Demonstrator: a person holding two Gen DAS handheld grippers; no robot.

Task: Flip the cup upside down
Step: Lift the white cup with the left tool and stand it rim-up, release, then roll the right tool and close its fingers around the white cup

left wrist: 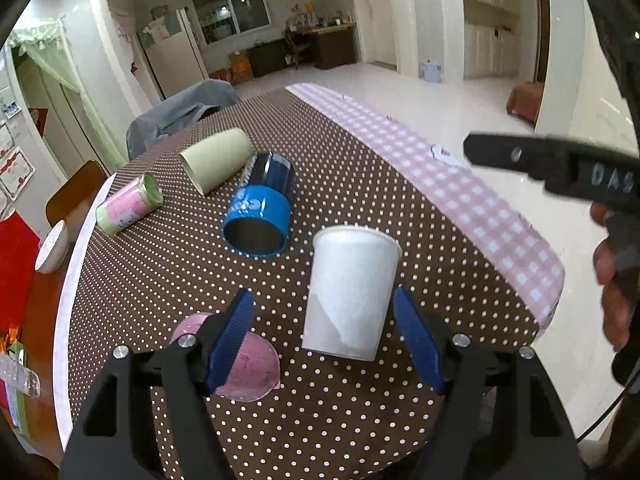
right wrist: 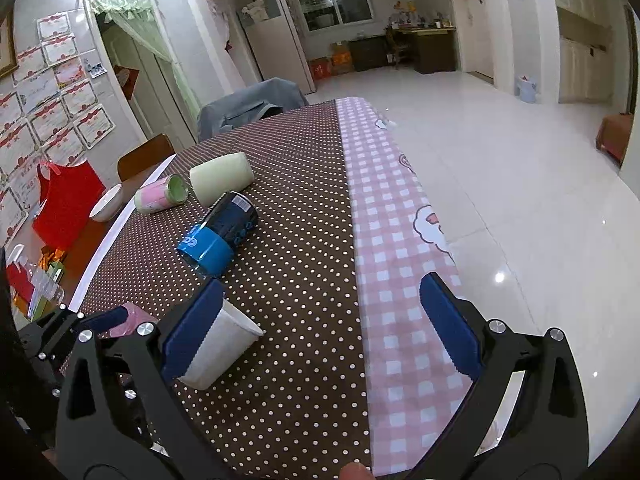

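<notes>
Lettering "DAS" readable on black right gripper (left wrist: 560, 164), jaws wide apart. Five cups counted – white paper cup (left wrist: 350, 294) upright between spread, non-gripping left gripper (left wrist: 324, 340) pads.

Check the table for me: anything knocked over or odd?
Yes. The blue cup, pale green cup and pink-green can lie on their sides. The white cup stands between the open left tool fingers.

White letters "DAS" stand on the black body of the right gripper (left wrist: 552, 164), off to the right of the left gripper's fingers (left wrist: 418, 344). The blue can (left wrist: 258, 210), lying ahead of those fingers, carries white printing too blurred to read. The wall certificates (right wrist: 60, 108) are illegible.
</notes>
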